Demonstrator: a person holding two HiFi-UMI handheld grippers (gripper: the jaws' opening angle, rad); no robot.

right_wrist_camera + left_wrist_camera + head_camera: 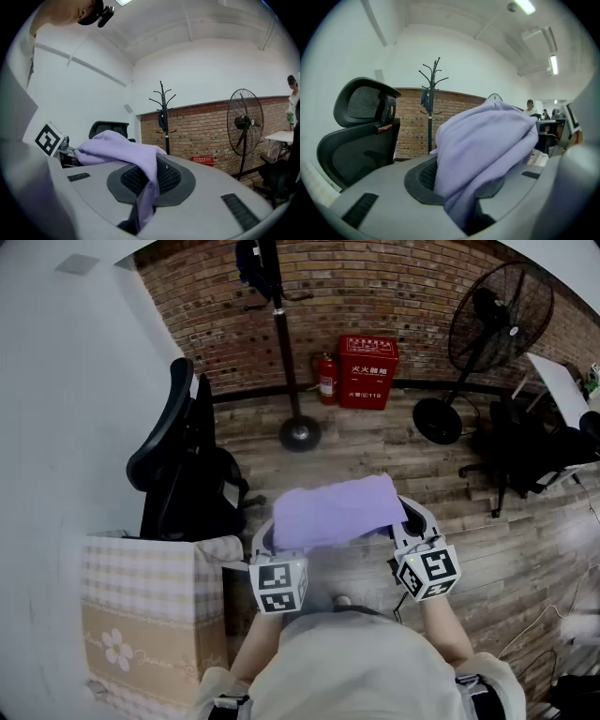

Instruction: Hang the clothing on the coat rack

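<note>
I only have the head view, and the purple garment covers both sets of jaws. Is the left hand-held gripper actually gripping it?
Observer: Yes. The left gripper view shows the left hand-held gripper with a thick fold of the purple garment pinched between its jaws.
Operator: And the right one?
Observer: The right hand-held gripper is shut on a thin edge of it, which hangs down between its jaws.
Operator: My view cuts off the rack's top. Any free hooks?
Observer: The coat rack has a dark garment hanging on one side. Its upper hooks look bare.
</note>
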